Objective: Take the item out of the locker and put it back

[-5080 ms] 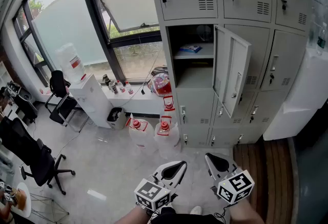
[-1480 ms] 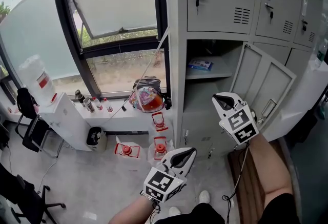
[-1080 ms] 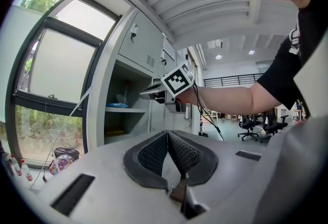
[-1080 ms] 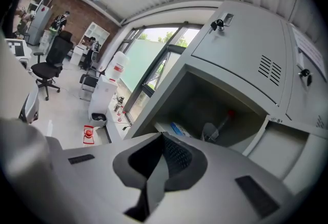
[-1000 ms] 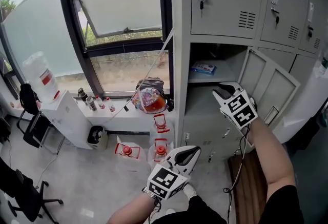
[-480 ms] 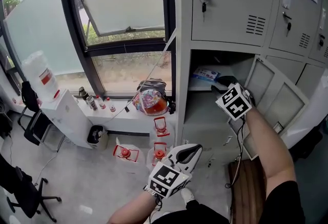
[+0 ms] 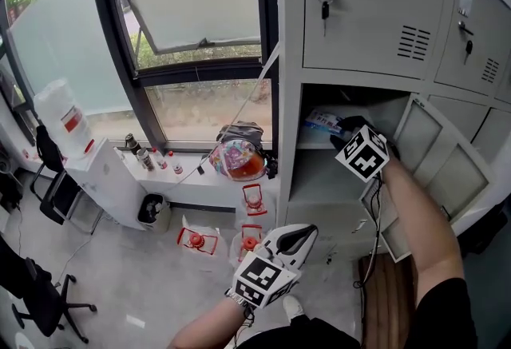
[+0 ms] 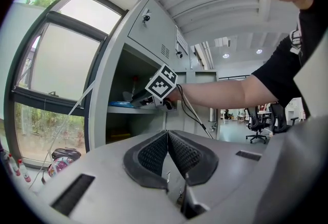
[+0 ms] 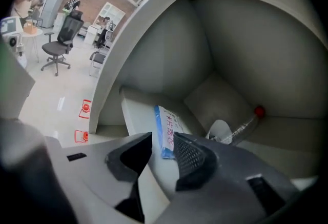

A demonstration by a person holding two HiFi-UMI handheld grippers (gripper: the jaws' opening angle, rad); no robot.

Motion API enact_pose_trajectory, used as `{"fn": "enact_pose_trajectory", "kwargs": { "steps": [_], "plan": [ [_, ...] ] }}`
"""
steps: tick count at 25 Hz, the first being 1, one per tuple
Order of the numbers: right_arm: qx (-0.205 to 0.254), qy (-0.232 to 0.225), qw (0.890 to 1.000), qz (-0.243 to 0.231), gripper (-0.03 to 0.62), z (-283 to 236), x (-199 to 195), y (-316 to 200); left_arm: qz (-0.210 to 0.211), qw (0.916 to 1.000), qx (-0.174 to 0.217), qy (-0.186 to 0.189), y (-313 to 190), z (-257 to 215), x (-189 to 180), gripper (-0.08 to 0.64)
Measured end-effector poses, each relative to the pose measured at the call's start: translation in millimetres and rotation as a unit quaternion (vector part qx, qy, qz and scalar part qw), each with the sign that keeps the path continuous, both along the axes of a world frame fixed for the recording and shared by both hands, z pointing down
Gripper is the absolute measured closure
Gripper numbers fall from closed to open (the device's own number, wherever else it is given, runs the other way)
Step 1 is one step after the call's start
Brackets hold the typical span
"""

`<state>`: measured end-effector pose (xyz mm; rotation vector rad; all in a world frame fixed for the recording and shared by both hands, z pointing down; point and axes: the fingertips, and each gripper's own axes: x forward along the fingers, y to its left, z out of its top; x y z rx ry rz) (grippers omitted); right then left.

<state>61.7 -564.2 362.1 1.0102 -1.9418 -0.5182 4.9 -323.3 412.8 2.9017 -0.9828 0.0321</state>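
packet [image 9: 165,130] on locker shelf [image 9: 134,120], bottle [image 9: 245,124] behind it

Right gripper [image 7: 345,126] at locker [image 7: 289,149] (door [image 7: 444,172] open)

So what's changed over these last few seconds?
The right gripper rose from beside the left gripper into the open grey metal locker, toward the flat blue-and-white packet on its shelf. Its jaws have just been opening, gripping nothing yet. The left gripper stayed low and shut; the packet has not moved.
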Motion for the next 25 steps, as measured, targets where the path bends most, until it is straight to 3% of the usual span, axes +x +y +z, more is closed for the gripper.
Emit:
{"fn": "enact_pose_trajectory", "kwargs": {
  "steps": [18,25],
  "plan": [
    [-0.061,0.061,0.996,-0.014,0.4,10.4,-8.0,-24.1,-0.007,1.0,0.005,0.002,-27.5,-4.3,-6.0,0.543],
    [-0.065,0.073,0.995,-0.011,0.515,18.7,-10.1,-25.6,-0.008,0.9999,0.008,-0.002,-27.7,-6.5,-7.5,0.543]
  ]
}}
